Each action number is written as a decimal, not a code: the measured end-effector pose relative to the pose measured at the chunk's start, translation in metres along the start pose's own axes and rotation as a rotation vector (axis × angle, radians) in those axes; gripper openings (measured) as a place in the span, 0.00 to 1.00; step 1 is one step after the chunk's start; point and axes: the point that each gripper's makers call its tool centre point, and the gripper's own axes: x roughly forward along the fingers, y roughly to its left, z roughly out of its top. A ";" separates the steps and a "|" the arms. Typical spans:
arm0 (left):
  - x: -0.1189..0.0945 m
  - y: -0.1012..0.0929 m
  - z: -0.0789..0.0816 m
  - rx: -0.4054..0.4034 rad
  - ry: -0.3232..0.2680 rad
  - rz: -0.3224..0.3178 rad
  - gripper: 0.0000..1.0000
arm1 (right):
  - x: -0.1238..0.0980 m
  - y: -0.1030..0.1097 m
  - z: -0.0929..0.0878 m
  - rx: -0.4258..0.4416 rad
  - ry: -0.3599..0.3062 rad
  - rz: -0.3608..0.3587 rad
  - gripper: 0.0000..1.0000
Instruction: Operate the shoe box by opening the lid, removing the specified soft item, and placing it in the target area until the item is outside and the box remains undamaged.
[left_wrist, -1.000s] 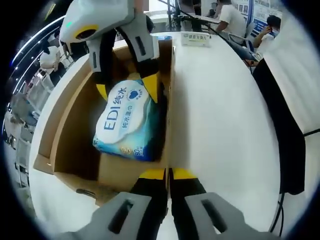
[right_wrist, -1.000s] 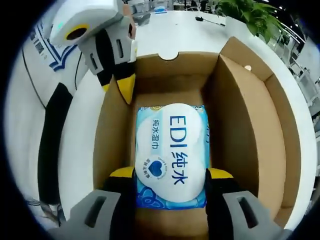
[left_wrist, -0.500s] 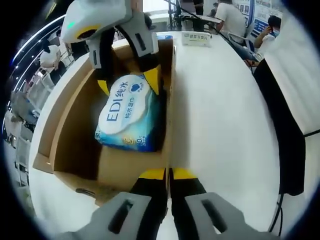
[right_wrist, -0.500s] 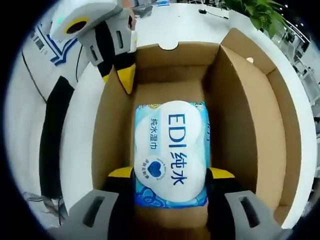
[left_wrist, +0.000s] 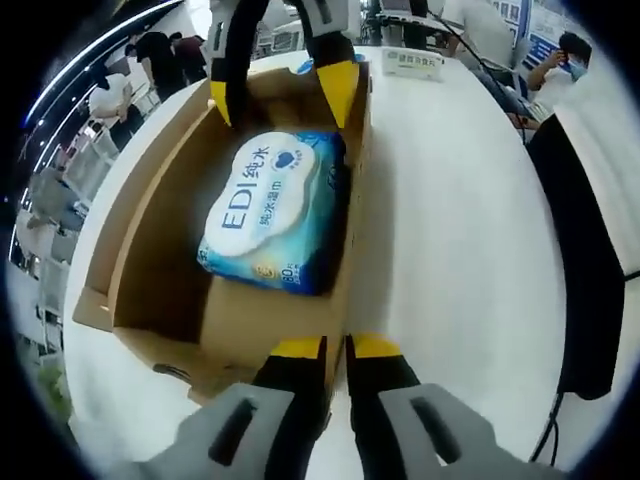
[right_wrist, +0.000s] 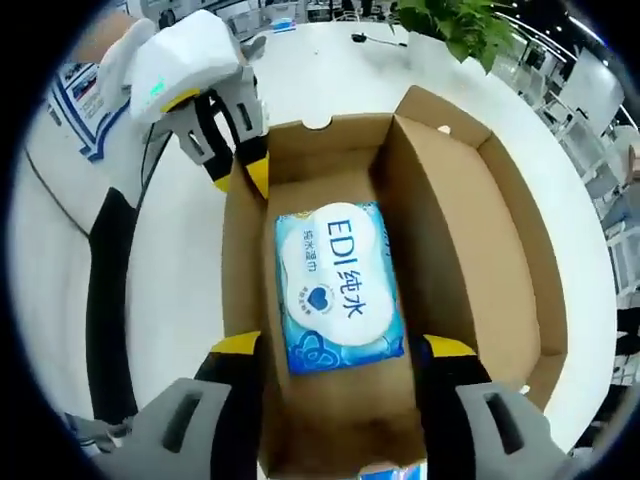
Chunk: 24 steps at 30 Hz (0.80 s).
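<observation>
1. In the right gripper view, the left gripper (right_wrist: 250, 172) comes in from the upper left, its yellow-tipped jaws pinched on the near wall of the cardboard shoe box (right_wrist: 460, 240).
2. The box stands open on a white table (right_wrist: 340, 70), its lid folded out to the right.
3. A blue and white pack of wet wipes (right_wrist: 338, 285), printed "EDI", lies flat on the box floor.
4. The right gripper (right_wrist: 343, 348) has its jaws spread wide, one on each side of the pack's near end; neither tip clearly touches it.
5. In the left gripper view, the wet wipes (left_wrist: 272, 208) lie against the box's right wall (left_wrist: 352, 220), with the right gripper (left_wrist: 282, 88) above their far end.
6. The left gripper (left_wrist: 336, 347) jaws stand narrow, clamped on the box's edge.
7. A potted plant (right_wrist: 455, 28) stands beyond the table.
</observation>
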 end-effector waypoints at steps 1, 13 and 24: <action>-0.005 -0.001 0.002 -0.022 -0.020 -0.008 0.12 | -0.003 0.000 -0.010 0.028 0.014 -0.004 0.59; -0.044 -0.006 0.027 -0.269 -0.222 0.014 0.17 | -0.022 0.012 -0.013 0.172 -0.029 0.004 0.63; -0.085 0.031 0.055 -0.635 -0.491 0.054 0.29 | -0.036 -0.006 -0.023 0.082 0.009 -0.099 0.59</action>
